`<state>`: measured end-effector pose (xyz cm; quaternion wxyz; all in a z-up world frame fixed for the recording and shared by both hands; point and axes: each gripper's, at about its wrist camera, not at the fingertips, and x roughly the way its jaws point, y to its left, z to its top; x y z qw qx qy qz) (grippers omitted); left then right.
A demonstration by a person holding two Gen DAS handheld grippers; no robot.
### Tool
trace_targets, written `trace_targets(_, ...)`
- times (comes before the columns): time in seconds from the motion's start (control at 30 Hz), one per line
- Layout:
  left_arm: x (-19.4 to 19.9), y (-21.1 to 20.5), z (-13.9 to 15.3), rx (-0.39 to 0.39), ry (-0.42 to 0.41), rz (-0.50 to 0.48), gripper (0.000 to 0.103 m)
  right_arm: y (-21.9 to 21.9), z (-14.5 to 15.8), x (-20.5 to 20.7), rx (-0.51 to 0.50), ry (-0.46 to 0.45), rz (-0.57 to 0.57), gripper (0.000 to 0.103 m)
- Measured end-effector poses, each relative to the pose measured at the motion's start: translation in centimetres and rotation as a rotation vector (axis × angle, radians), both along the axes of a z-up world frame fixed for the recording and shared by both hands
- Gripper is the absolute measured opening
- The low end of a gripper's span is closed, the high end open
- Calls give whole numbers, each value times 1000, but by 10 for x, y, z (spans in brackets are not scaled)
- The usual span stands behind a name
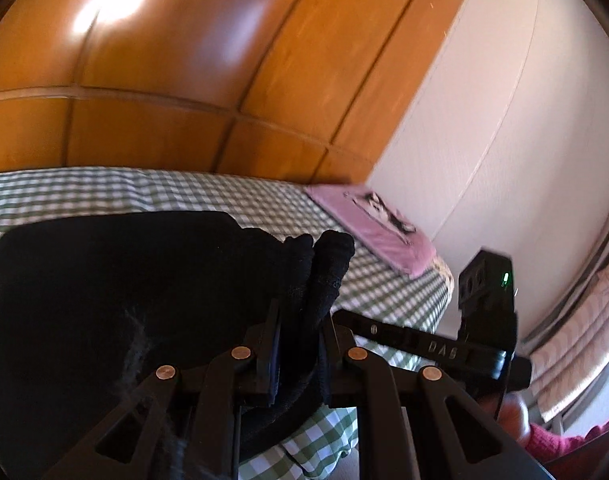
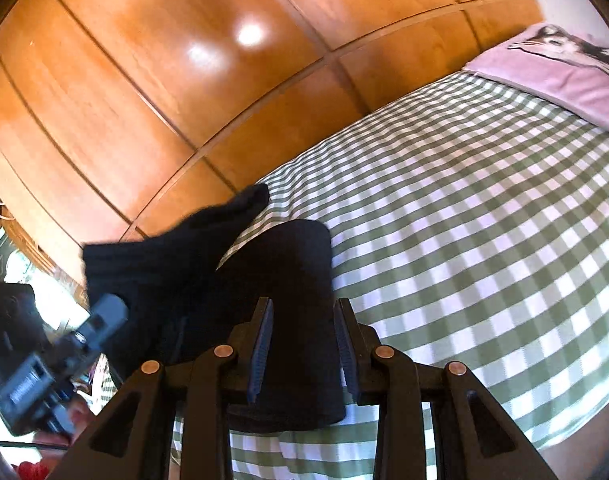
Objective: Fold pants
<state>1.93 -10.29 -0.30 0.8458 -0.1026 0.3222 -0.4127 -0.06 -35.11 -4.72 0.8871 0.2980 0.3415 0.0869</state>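
The black pants (image 1: 104,300) lie on a bed with a green-and-white checked cover (image 1: 164,192). My left gripper (image 1: 300,320) is shut on a bunched black edge of the pants (image 1: 324,272) and lifts it above the bed. In the right wrist view the pants (image 2: 288,280) lie folded below my right gripper (image 2: 304,344), whose jaws stand apart with only cloth seen behind them. A lifted part of the pants (image 2: 164,256) rises at the left, where the left gripper's body (image 2: 64,360) shows. The right gripper's body (image 1: 484,320) shows in the left wrist view.
A wooden wardrobe (image 1: 184,60) stands right behind the bed. A pink pillow with an animal print (image 1: 376,224) lies at the head of the bed, also in the right wrist view (image 2: 564,72). A white wall (image 1: 524,120) is beyond it.
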Motion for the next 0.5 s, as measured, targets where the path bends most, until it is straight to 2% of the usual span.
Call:
trace_targets(0.1, 0, -20, -16, 71, 17, -39, 15, -4, 0, 1, 4, 1, -7, 32)
trace_targets(0.17, 6, -30, -34, 121, 52, -56, 21, -4, -3, 5, 4, 6, -7, 32)
trace_targets(0.2, 7, -32, -39, 126, 75, -71, 30, -3, -3, 4, 5, 8, -7, 32)
trace_targets(0.23, 6, -33, -45, 121, 99, -86, 39, -3, -3, 3, 9, 10, -6, 32)
trace_targets(0.27, 4, -32, -47, 103, 104, -93, 43, -2, -4, 3, 15, 11, -3, 32)
trace_targets(0.43, -2, -21, -35, 60, 93, -144, 44, 3, 0, 2, 19, -2, 14, 32)
trace_targets(0.5, -7, -7, -24, 37, 54, -124, 44, 7, 1, 7, 21, -7, 34, 32)
